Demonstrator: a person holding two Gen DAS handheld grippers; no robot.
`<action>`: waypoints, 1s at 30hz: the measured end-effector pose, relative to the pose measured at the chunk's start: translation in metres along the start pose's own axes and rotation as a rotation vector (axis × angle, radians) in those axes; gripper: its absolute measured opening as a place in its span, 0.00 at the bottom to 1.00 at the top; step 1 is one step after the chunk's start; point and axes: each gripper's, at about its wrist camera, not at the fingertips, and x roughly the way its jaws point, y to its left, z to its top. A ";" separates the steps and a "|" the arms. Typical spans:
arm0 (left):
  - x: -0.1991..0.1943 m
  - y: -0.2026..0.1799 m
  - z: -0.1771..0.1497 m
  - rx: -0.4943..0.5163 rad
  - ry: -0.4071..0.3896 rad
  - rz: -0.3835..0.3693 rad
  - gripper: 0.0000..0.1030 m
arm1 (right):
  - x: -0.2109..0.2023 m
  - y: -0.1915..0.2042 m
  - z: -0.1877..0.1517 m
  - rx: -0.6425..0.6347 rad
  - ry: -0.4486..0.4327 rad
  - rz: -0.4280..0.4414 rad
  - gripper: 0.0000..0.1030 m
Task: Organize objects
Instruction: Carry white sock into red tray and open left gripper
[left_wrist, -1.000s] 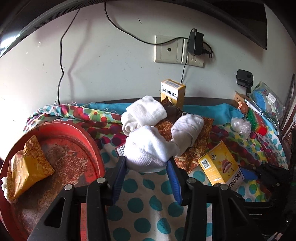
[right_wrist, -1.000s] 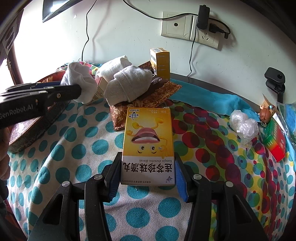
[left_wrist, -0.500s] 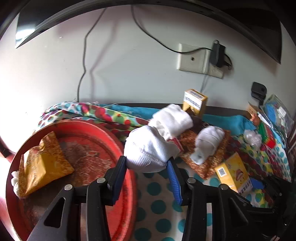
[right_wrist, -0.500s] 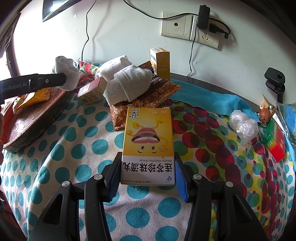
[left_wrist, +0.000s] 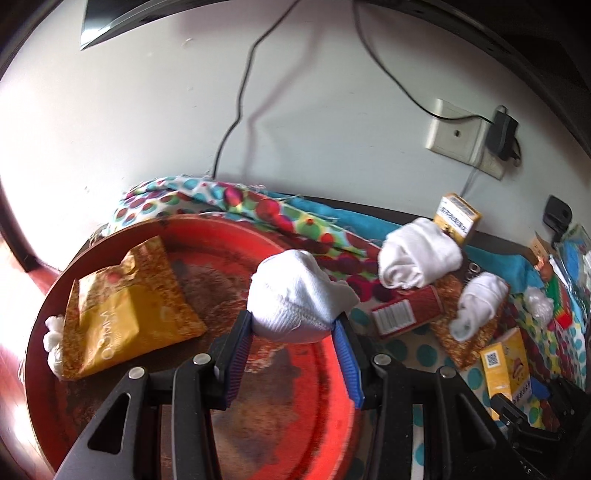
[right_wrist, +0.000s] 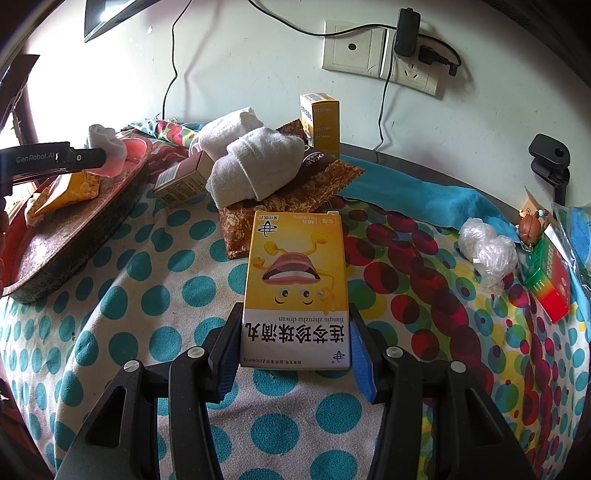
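Note:
My left gripper is shut on a rolled white sock and holds it above the round red tray. A gold snack packet lies in the tray's left half. The right wrist view shows the same sock over the tray at far left. My right gripper is shut on a yellow medicine box that lies flat on the dotted cloth. Two more white sock rolls rest on a brown packet.
A dark red box lies beside the socks, and a small yellow box stands upright at the wall. At the right lie a crumpled plastic wad, a green and red box and a blue towel. Cables hang from a wall socket.
My left gripper has carried the white sock leftwards from the sock pile to above the red tray and rolled a little. The right gripper and its yellow box have stayed still.

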 end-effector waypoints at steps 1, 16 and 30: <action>0.001 0.004 0.000 -0.007 0.003 0.008 0.43 | 0.000 0.000 0.000 0.000 0.000 0.000 0.47; 0.024 0.064 -0.004 -0.134 0.124 0.083 0.43 | 0.001 0.002 0.001 -0.001 0.001 0.000 0.47; 0.027 0.070 -0.005 -0.145 0.155 0.100 0.46 | 0.001 0.002 0.001 -0.002 0.001 0.001 0.47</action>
